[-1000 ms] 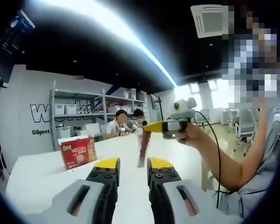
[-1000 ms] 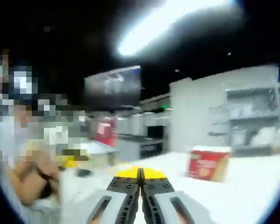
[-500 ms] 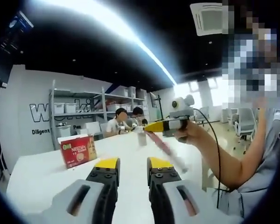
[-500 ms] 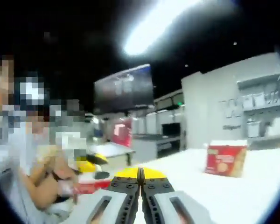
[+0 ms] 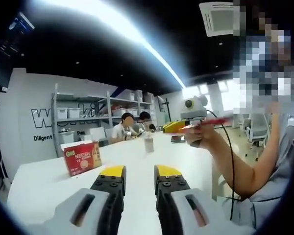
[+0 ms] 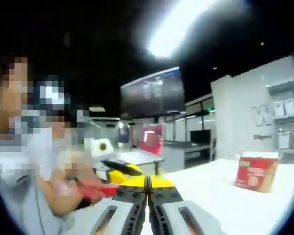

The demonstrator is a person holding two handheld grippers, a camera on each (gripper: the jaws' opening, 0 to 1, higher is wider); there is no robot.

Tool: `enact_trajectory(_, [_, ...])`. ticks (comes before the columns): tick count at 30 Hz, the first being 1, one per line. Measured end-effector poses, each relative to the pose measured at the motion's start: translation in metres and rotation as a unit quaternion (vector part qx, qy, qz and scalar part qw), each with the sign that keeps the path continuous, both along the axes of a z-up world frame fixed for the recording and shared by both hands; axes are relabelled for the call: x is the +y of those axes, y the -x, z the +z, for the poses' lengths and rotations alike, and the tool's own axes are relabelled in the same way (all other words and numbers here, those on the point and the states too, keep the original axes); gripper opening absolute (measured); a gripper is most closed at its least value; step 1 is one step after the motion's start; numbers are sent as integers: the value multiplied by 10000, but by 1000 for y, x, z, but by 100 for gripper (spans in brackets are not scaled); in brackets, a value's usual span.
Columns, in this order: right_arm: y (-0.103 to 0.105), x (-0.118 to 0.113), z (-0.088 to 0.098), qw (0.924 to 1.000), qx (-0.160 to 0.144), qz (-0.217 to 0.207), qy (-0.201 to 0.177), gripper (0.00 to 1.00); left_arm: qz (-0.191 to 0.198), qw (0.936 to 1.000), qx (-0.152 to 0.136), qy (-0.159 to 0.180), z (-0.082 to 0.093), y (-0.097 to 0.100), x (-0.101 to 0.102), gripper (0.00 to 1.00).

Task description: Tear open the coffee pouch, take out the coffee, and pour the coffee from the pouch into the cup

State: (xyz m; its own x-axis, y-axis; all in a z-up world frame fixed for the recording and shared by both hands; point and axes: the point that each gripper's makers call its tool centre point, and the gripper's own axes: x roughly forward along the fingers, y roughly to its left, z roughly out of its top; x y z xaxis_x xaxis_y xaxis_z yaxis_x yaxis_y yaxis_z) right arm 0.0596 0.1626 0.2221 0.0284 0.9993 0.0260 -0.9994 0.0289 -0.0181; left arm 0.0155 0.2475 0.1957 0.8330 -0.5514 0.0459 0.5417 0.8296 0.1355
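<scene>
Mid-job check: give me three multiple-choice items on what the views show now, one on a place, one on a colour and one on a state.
1. Where is the red cardboard box in the left gripper view?
A. On the white table, left of the left gripper
B. On the shelf
C. Between the jaws

2. What colour are the left gripper's jaw tips?
A. Blue
B. Yellow
C. Green

3. How do the right gripper's jaws stand?
A. Wide open
B. Shut on a cup
C. Shut on the thin red coffee pouch

Answers:
1 A, the box stands on the tabletop to the left of the jaws.
2 B, both tips are yellow above black bodies.
3 C, the jaws meet with no gap and the red strip sticks out from their tip.
</scene>
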Motion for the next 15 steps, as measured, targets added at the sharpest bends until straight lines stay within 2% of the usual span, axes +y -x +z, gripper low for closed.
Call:
enact_trajectory(2, [-23,-1,-9,9983,-82,-563,137,0,-13,10000,7,-13,0,0,-2,25])
enact_trajectory(4, [-45,-7,-5,9925,-350,-1170,17,0,-25,10000,9,-39,-1,-1,-3,25])
enact_trajectory(5, [-40,-7,0,9927,-429,-1122,-60,0,-32,10000,15,-39,-1,-1,-3,25])
enact_trajectory(8, [-10,-5,20,9968,-486,-437,-466,0,-40,10000,32,-46,-2,-1,-4,25])
enact_trajectory(11, [0,0,0,9995,-310,-54,95,0,-36,10000,18,-29,-1,-1,-3,25])
enact_trajectory(13, [18,-1,2,9988,-128,466,-107,0,-32,10000,9,-22,0,-1,-3,25])
enact_trajectory(14, [24,-3,7,9978,-128,614,-214,0,-32,10000,9,-24,0,-1,-3,25])
enact_trajectory(15, [22,-7,16,9976,-177,550,-388,0,-28,10000,14,-29,-1,-1,-3,25])
